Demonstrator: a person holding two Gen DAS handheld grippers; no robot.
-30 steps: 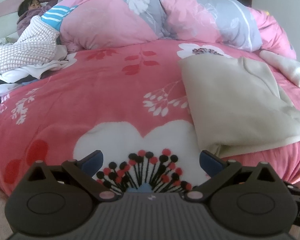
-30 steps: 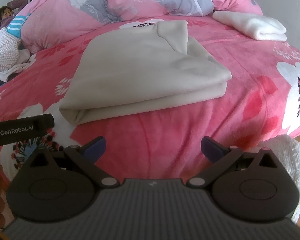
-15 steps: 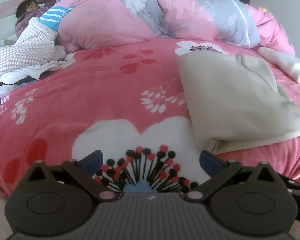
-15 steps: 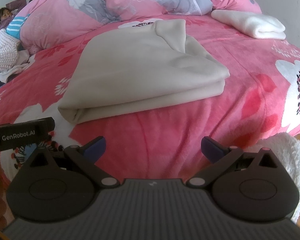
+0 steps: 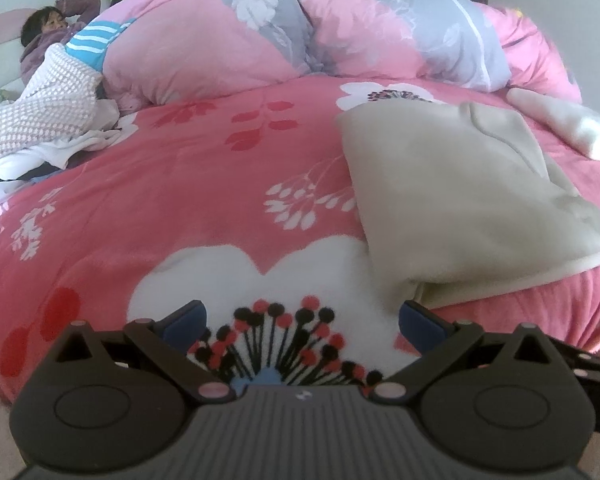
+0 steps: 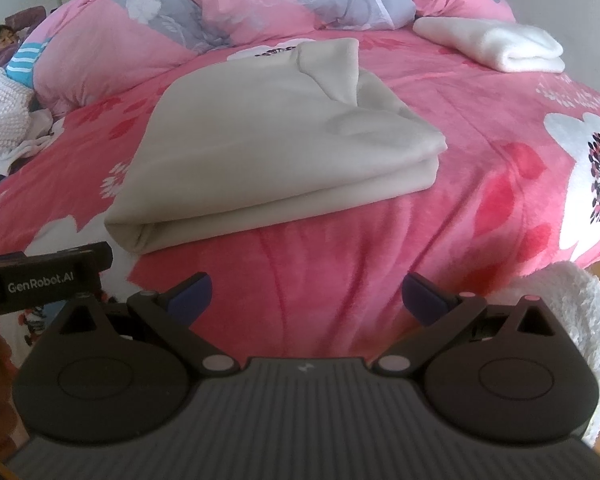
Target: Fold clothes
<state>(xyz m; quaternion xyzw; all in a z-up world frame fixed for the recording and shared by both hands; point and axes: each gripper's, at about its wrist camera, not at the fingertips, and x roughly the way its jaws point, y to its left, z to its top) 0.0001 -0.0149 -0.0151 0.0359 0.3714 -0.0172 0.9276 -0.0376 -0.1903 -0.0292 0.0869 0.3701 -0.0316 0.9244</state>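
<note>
Beige garment (image 6: 276, 136): folded flat on the bed's pink floral blanket (image 6: 480, 152); at 2 o'clock in the left wrist view (image 5: 460, 200).
Left gripper (image 5: 302, 318): jaws wide, empty, over the white flower print; folded corner just beside its right fingertip.
Right gripper (image 6: 306, 294): jaws wide, empty, garment's folded edge at 12 o'clock.
White folded cloth (image 6: 496, 42): 1 o'clock, apart from the garment.
Duvet (image 6: 228, 4): heaped behind.

Soft, even daylight fills both my views; only faint shadows sit under the folded beige fleece garment (image 6: 268, 136) ahead of my right-hand gripper. Everything looks slightly soft and grainy, and the fisheye bows the pink floral bedspread (image 5: 180, 184), darkening the corners.
</note>
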